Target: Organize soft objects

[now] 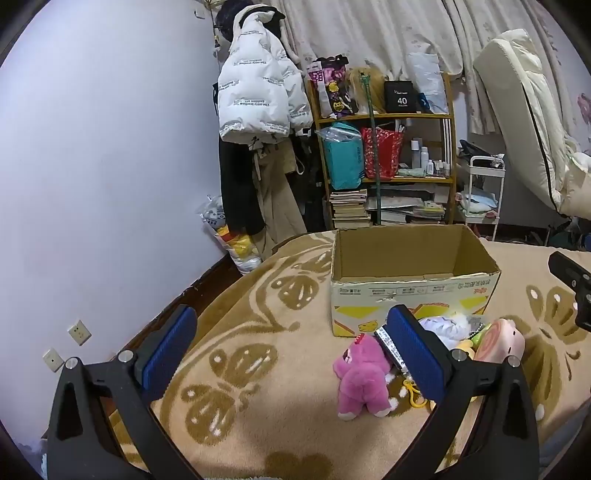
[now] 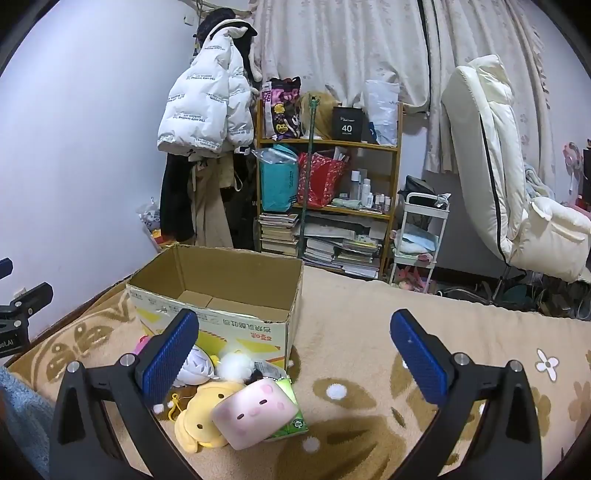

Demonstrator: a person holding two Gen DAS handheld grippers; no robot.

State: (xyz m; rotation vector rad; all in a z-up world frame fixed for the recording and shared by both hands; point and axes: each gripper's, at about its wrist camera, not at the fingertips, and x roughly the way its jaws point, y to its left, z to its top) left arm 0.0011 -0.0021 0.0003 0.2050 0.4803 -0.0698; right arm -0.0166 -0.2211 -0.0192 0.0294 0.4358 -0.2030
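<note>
Two grippers: left gripper (image 1: 291,354) and right gripper (image 2: 293,354) gaped wide, empty.
Toys (image 2: 236,406): heaped against cardboard box (image 2: 221,295), handy for loading.
Box: open-topped, near blanket's (image 2: 406,332) far edge.

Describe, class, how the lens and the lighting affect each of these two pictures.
Left wrist view: fisheye bends the wall and curtain edges, dark corners frame the picture, light is dim and bluish, and the left claw casts a soft shadow on the blanket. Right wrist view: same curved distortion and dark corners; shadows of the right claw fall across the blanket near the pink pig cushion.
</note>
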